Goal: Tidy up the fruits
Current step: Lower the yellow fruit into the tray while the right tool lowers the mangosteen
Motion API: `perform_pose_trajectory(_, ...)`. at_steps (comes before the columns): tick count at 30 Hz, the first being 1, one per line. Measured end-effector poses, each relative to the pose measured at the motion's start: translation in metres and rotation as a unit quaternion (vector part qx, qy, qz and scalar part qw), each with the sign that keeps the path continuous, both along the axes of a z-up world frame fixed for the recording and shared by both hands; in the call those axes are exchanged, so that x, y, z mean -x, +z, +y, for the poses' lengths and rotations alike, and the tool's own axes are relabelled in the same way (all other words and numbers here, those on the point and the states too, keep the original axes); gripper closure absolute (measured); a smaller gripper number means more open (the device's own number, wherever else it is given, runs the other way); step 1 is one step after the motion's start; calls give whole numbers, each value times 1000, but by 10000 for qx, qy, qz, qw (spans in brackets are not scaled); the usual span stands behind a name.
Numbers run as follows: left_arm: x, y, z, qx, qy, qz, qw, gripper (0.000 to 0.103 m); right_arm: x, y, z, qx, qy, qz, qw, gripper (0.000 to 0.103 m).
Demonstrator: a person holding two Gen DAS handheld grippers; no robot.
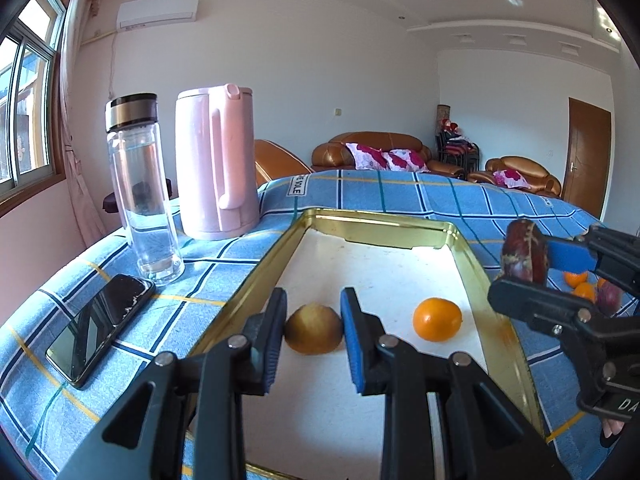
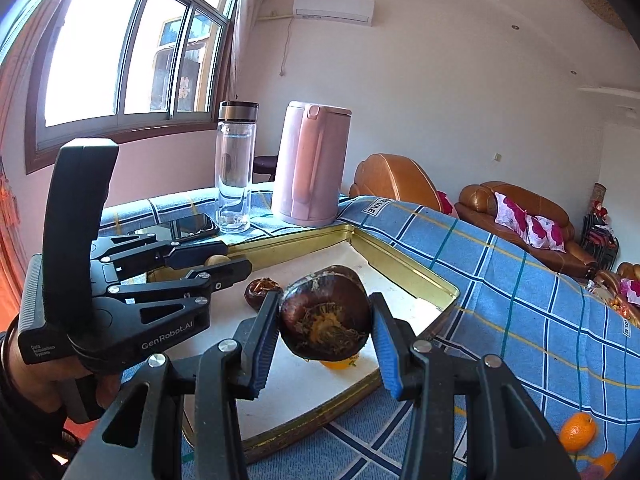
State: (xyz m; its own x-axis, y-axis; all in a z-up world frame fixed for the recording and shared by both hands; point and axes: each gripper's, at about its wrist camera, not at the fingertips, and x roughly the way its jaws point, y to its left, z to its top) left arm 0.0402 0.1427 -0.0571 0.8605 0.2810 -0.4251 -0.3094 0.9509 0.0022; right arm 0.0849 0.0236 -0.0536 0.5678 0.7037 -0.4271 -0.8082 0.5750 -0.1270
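Observation:
A gold-rimmed tray [image 1: 256,276] with a white floor lies on the blue checked cloth. My left gripper [image 1: 313,326] has its pads around a tan-brown fruit [image 1: 314,330] that rests on the tray floor. An orange [image 1: 437,319] lies in the tray to its right. My right gripper [image 2: 326,322] is shut on a dark brown-purple fruit [image 2: 325,314] and holds it above the tray [image 2: 404,256]; it also shows in the left wrist view [image 1: 522,254]. Another dark fruit [image 2: 260,290] lies in the tray. The left gripper [image 2: 224,264] shows at the left.
A glass bottle [image 1: 140,188], a pink kettle [image 1: 216,160] and a phone [image 1: 100,326] stand left of the tray. Loose oranges [image 1: 580,284] and a purple fruit [image 1: 610,298] lie on the cloth to the right; an orange [image 2: 576,432] shows there too. Sofas stand behind.

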Motion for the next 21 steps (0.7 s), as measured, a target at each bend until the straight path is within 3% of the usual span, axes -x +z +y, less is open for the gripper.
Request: perform_pose_trajectory(21,-19,-11,5,-5,-68,637,9979,74,-16,-25,31,536,161,441,9975,57)
